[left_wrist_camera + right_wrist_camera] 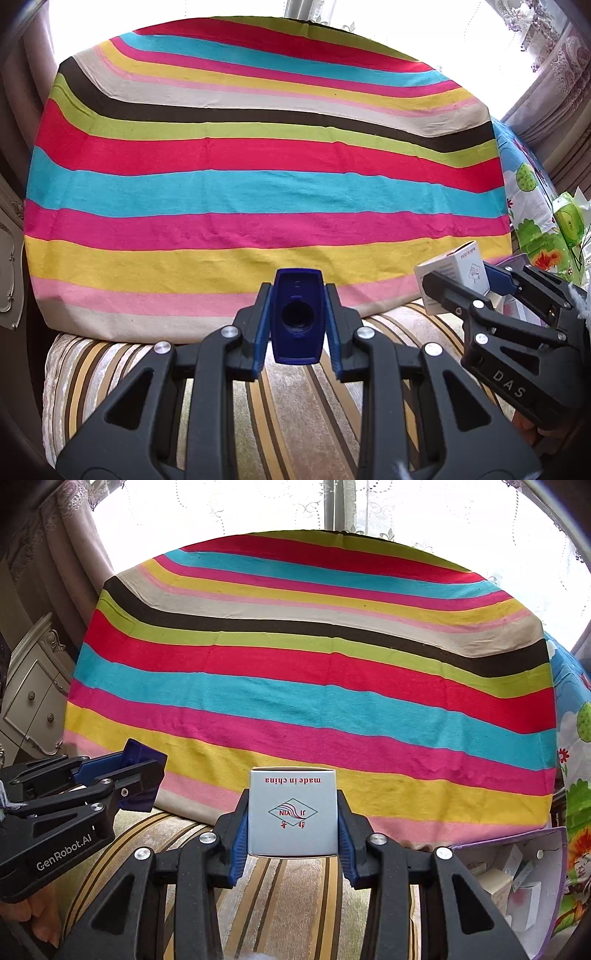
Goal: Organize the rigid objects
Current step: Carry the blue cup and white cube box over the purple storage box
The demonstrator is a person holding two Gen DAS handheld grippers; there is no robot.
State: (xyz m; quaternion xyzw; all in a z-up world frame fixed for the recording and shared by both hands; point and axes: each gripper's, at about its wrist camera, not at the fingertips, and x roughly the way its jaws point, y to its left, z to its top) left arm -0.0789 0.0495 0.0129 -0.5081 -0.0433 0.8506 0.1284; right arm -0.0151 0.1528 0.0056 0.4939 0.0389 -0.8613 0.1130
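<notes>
My left gripper (297,317) is shut on a dark blue plastic container (297,315) with a round hole in its near face, held above the striped cushion edge. It also shows at the left of the right wrist view (142,775). My right gripper (293,812) is shut on a small white box (293,812) printed "made in china" with a red logo. The box and right gripper show at the right of the left wrist view (458,273). Both grippers hover side by side in front of the table under a rainbow-striped cloth (314,686).
A beige and brown striped cushion (295,398) lies under the grippers. A purple-edged open box (517,882) with several small cartons sits at the lower right. A white carved cabinet (33,694) stands at the left. A cartoon-print cloth (524,192) and green packets (570,221) lie at the right.
</notes>
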